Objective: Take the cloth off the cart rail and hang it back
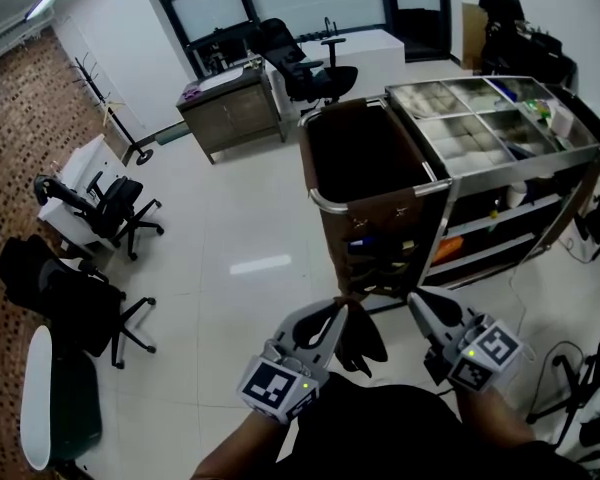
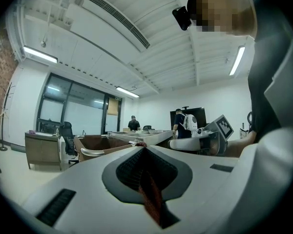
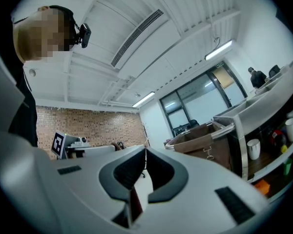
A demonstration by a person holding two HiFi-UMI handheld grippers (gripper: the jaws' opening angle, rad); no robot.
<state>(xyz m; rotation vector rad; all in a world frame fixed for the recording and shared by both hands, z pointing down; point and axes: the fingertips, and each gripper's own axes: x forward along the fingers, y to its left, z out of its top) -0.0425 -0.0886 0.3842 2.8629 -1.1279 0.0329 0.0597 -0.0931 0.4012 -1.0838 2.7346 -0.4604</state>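
Note:
A dark brown cloth (image 1: 363,340) hangs in folds just in front of the cart, and my left gripper (image 1: 342,308) is shut on its top edge. In the left gripper view a strip of the reddish-brown cloth (image 2: 150,196) lies pinched between the closed pads, with the left gripper's tip (image 2: 142,146) aimed at the cart. My right gripper (image 1: 413,298) sits a hand's width to the right, jaws shut, and I see no cloth hanging from it. In its own view the right gripper (image 3: 145,147) shows only a dark reddish sliver low between the pads. The cart's curved metal rail (image 1: 330,206) frames a brown bag (image 1: 365,158).
The steel cart top (image 1: 580,148) holds several compartments, with shelves of cups and bottles below. Black office chairs (image 1: 110,208) stand at the left, and a desk (image 1: 230,113) at the back. A person (image 1: 500,8) stands far back right. Cables (image 1: 565,358) lie on the floor at right.

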